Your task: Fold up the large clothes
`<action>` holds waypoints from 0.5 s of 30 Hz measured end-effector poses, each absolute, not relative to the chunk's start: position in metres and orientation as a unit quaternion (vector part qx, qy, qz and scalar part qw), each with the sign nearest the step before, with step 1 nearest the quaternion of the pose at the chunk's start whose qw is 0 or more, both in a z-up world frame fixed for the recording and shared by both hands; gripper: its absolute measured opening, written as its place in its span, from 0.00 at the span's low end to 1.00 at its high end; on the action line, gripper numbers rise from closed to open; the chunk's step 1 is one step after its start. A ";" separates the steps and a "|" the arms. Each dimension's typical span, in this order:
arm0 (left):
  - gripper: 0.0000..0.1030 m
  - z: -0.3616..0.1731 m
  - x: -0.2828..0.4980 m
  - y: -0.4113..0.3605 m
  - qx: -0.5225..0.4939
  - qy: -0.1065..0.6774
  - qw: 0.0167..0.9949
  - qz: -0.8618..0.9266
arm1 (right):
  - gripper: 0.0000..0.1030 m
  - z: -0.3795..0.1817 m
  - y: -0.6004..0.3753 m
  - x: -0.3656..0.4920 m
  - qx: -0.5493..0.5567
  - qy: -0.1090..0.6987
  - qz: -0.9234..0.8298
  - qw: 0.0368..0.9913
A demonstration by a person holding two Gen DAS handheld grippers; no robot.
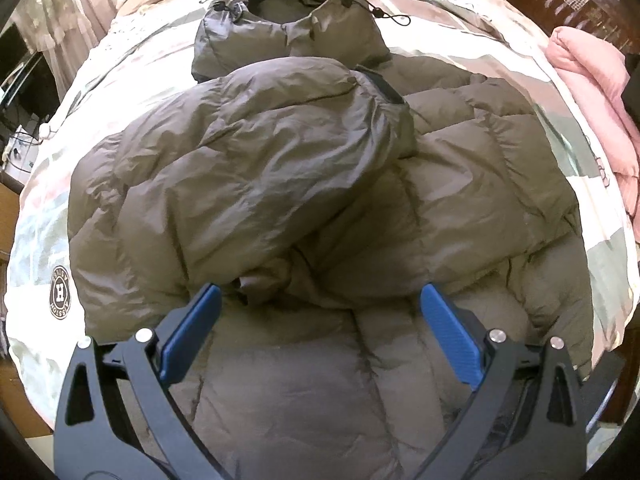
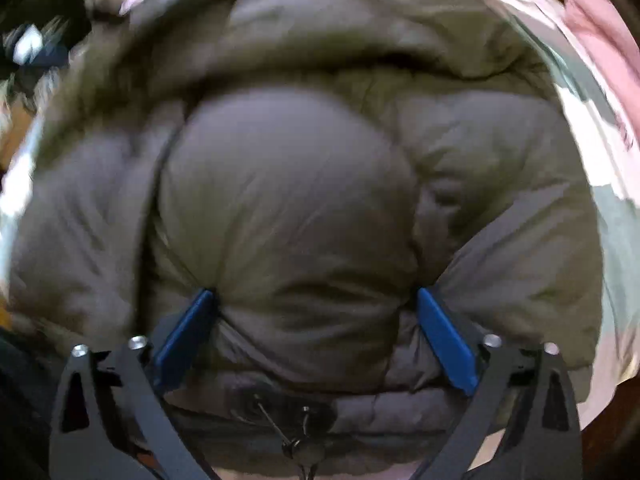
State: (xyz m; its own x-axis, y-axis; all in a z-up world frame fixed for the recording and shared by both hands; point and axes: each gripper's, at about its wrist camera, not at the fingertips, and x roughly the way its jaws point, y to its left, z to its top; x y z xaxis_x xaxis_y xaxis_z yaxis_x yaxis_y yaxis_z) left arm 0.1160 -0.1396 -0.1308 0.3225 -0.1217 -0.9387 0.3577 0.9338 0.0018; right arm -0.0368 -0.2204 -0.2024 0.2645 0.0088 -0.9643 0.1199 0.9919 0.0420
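I have the olive-brown quilted puffer jacket (image 1: 320,208) lying spread on the bed, over a pale patterned quilt (image 1: 132,64), hood (image 1: 292,20) at the far end. One padded sleeve (image 1: 248,160) is already laid across the chest. A folded pink blanket (image 1: 592,104) sits at the bed's right edge, well apart from my work.

My left claw (image 1: 320,332) hangs spread wide over the jacket's near panel, holding nothing. My right claw (image 2: 316,332) is also spread, its blue pads (image 2: 444,336) pressed into a puffy baffle near the hem, where a drawcord toggle (image 2: 296,448) dangles; the right view is blurred, but I judge nothing is pinched yet.

I reckon the next fold is bringing the hem up toward the hood. To do it well, I should close on a thin edge, not a fat baffle, take both hem corners level, lift low, and press the air out so the slippery shell doesn't spring back.
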 end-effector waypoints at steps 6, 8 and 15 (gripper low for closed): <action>0.98 -0.121 0.132 -0.114 0.082 0.568 0.808 -0.130 | 0.99 -0.155 -0.214 -0.032 0.097 0.576 -0.005 0.812; 0.98 -0.109 0.145 -0.091 0.050 0.564 0.817 -0.111 | 0.99 -0.139 -0.199 -0.024 0.096 0.561 0.011 0.822; 0.98 -0.099 0.172 -0.020 -0.033 0.569 0.820 -0.056 | 0.99 -0.177 -0.084 -0.007 0.057 0.636 0.118 0.761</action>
State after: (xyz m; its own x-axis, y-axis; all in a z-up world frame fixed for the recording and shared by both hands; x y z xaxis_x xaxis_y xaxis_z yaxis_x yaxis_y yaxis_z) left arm 0.1724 -0.0203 -0.0991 0.3466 -0.1302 -0.9289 0.0546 0.9914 -0.1186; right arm -0.0075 -0.0841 -0.1773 0.1637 0.2521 -0.9537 -0.1072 0.9656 0.2369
